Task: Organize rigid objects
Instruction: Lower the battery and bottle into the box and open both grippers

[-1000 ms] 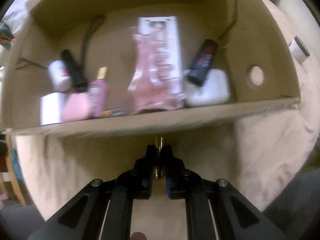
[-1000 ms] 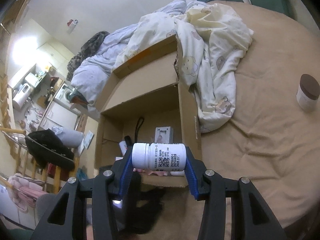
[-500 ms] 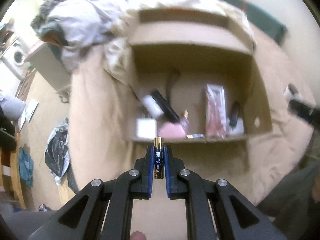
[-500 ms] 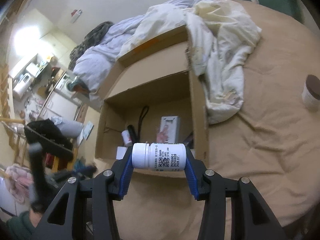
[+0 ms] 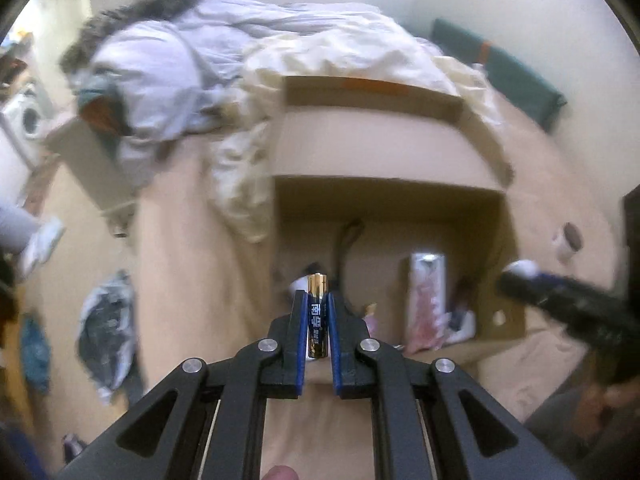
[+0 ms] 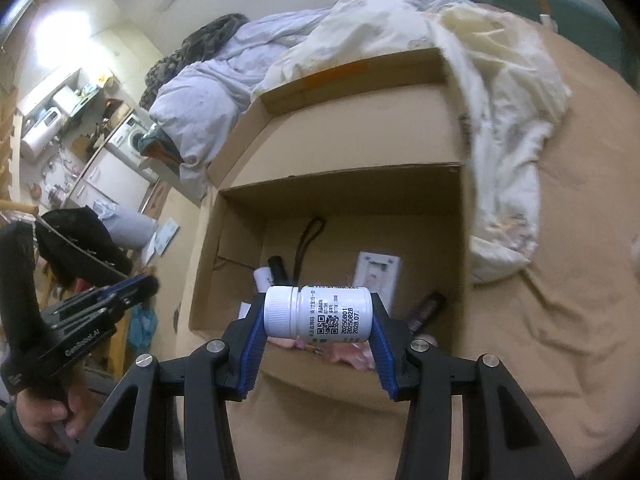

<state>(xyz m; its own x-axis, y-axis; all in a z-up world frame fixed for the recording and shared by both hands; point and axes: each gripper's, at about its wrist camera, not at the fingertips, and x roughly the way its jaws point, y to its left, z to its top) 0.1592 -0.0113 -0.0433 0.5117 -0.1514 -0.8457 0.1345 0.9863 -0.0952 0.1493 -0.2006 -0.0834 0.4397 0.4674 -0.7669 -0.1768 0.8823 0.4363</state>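
Note:
My left gripper [image 5: 317, 304] is shut on a blue and gold battery [image 5: 317, 316], held upright above the bed in front of an open cardboard box [image 5: 384, 200]. My right gripper [image 6: 318, 312] is shut on a white pill bottle [image 6: 318, 311], held sideways above the near wall of the same box [image 6: 340, 184]. Inside the box lie a pink packaged item [image 5: 426, 300], a black flashlight [image 6: 278, 270], a dark tube [image 6: 426, 308] and other small items. The right gripper also shows at the right edge of the left wrist view [image 5: 568, 304], and the left gripper at the left of the right wrist view [image 6: 80, 320].
The box sits on a tan bedsheet [image 6: 560, 280]. A crumpled duvet [image 6: 500, 100] lies behind and to the right of the box. A brown-lidded white jar [image 5: 568, 242] stands on the sheet to the right. Floor clutter and a washing machine [image 6: 128, 140] are at the left.
My left gripper has pulled up and back from the box with the battery in it. My right gripper has moved closer over the box with the bottle in it.

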